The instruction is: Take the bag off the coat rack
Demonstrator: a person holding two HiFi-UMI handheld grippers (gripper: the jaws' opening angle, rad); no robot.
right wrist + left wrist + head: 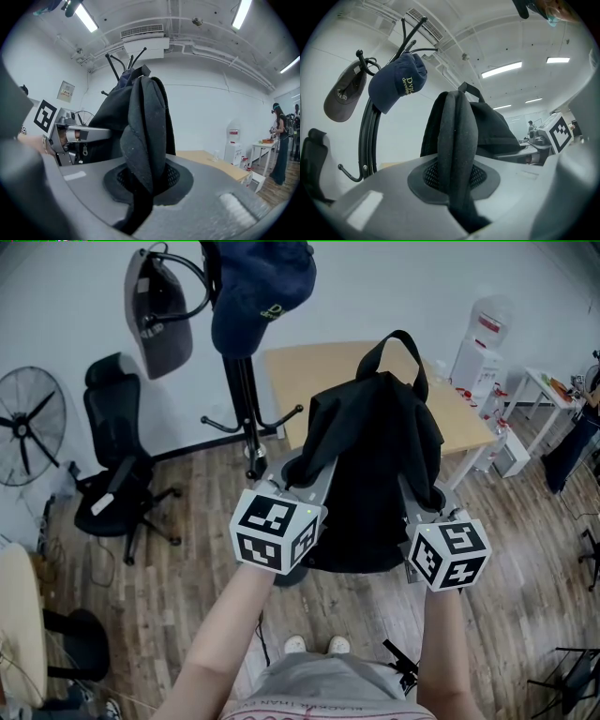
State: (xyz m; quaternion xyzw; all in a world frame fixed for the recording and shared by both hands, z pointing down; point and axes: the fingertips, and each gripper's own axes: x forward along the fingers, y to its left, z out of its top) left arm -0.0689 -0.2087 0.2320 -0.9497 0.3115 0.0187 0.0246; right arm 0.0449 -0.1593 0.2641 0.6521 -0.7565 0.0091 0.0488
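Note:
A black backpack hangs in the air between my two grippers, clear of the black coat rack that stands to its left. My left gripper is shut on one shoulder strap, which runs up between its jaws. My right gripper is shut on the other strap. The top carry loop stands free above the bag. A navy cap and a grey cap still hang on the rack's hooks.
A wooden table stands behind the bag, with a water dispenser and a small white table to its right. A black office chair and a fan are at the left. A person stands far right.

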